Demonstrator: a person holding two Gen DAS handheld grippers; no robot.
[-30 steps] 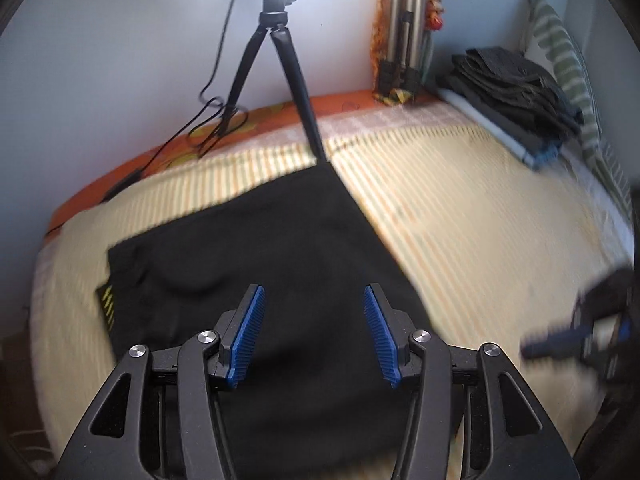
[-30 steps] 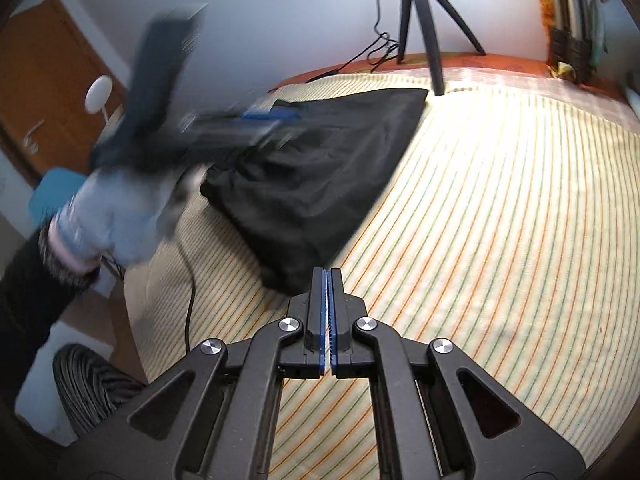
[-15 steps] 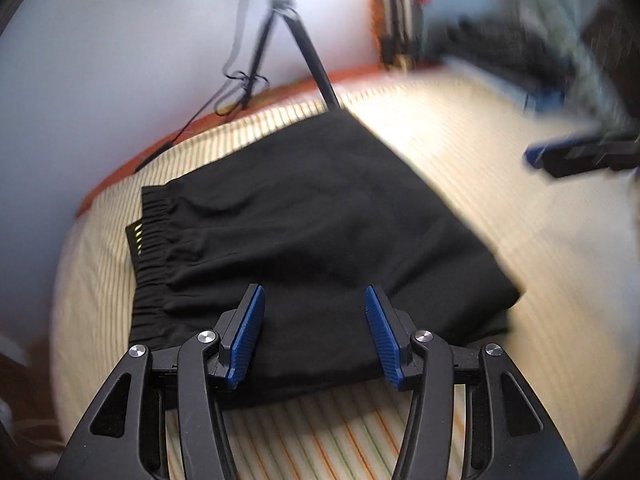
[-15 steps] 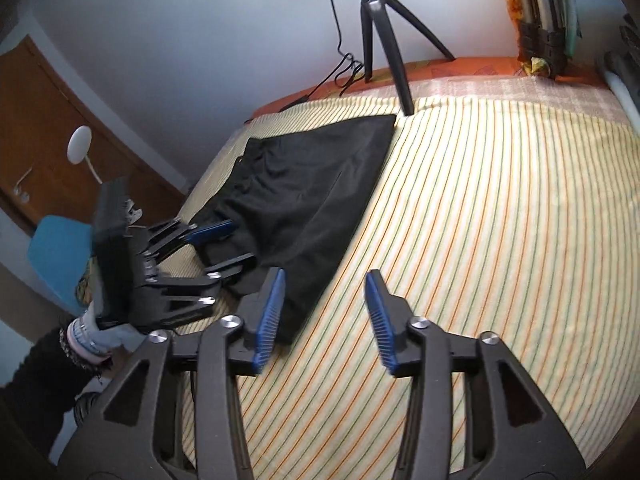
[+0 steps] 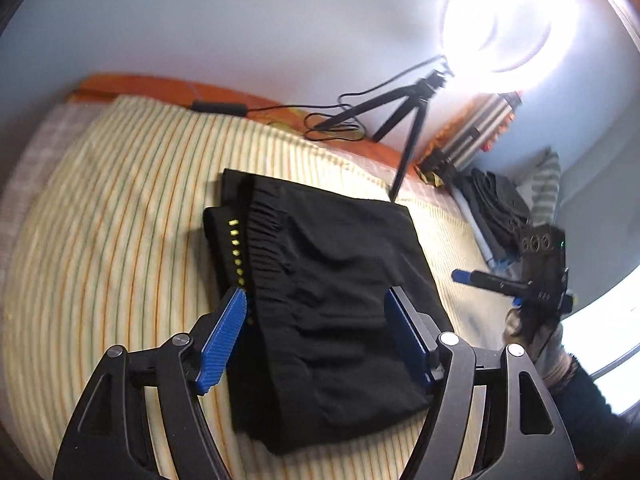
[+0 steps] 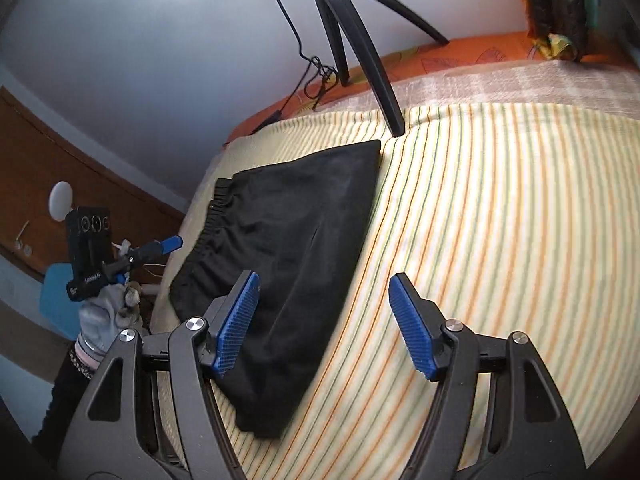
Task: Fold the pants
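Note:
Black pants [image 5: 332,292] lie folded into a flat rectangle on the striped bed [image 5: 120,220], with the gathered waistband toward the left. They also show in the right wrist view [image 6: 296,248]. My left gripper [image 5: 316,336] is open and empty, raised over the near part of the pants. My right gripper [image 6: 324,320] is open and empty, above the near right edge of the pants. Each gripper appears in the other's view, the right one [image 5: 484,280] off the bed's right side, the left one [image 6: 160,250] off the left side.
A black tripod [image 6: 360,48] with a ring light [image 5: 508,16] stands on the bed just beyond the pants, its cable [image 5: 336,120] trailing along the orange edge. A stack of dark folded clothes [image 5: 496,208] lies at the far right by a striped pillow [image 5: 546,184]. A wooden door [image 6: 48,184] is at left.
The right gripper opened from shut and drew back to the right of the pants. The left gripper swung back over the waistband side, still open. The pants lie still.

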